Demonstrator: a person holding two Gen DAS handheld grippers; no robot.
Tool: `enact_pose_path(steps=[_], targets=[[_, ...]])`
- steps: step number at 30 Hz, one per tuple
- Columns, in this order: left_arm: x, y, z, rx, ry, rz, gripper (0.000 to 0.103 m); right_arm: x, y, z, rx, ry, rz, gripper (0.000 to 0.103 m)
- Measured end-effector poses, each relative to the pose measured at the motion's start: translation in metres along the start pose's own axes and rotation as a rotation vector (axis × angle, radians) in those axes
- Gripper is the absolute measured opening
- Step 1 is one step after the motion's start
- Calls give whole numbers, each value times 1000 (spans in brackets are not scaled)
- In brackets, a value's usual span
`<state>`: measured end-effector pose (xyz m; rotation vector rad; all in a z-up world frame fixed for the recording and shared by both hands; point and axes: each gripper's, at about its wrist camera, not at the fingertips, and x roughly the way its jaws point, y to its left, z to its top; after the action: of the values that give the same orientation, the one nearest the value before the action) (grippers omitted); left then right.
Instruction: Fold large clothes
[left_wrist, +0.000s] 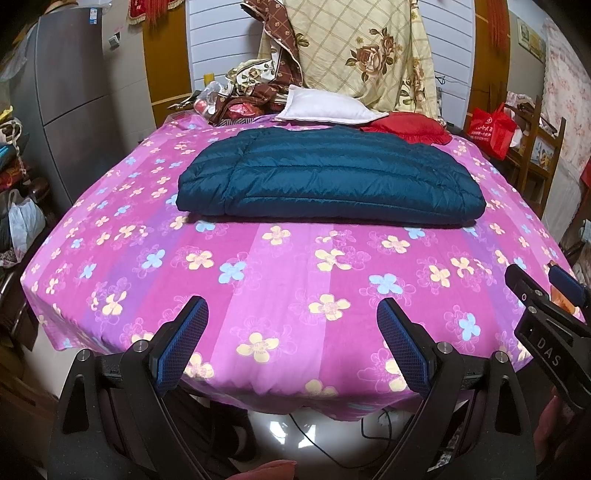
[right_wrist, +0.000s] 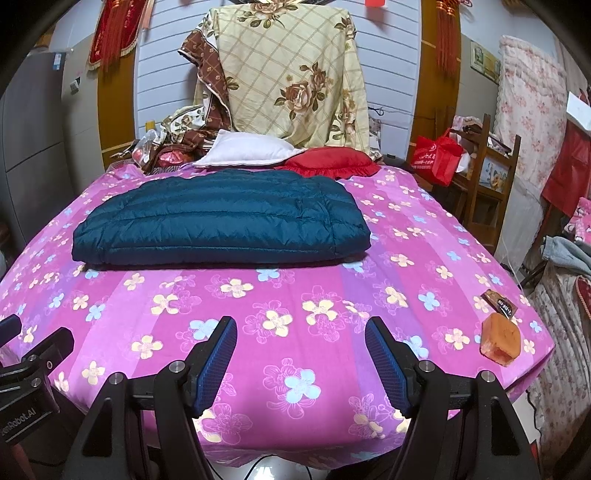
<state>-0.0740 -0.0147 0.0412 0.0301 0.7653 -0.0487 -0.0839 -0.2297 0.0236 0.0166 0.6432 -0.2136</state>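
A dark teal quilted jacket lies folded into a flat rectangle on the far half of a table covered with a pink flowered sheet. It also shows in the right wrist view. My left gripper is open and empty, held above the near edge of the table, well short of the jacket. My right gripper is open and empty too, above the near edge. The right gripper shows at the right edge of the left wrist view, and the left gripper at the left edge of the right wrist view.
A white pillow and a red cushion lie behind the jacket. An orange block and a small brown packet sit at the table's near right corner. A wooden chair with a red bag stands right.
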Motion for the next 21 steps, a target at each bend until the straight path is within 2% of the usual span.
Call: enact_pose_path(steps=[10, 21], targets=[[5, 2, -1, -4, 2, -3, 93, -1, 1, -1, 0, -10, -11, 70], [27, 15, 15, 4, 14, -19, 93, 17, 6, 11, -26, 5, -7, 73]])
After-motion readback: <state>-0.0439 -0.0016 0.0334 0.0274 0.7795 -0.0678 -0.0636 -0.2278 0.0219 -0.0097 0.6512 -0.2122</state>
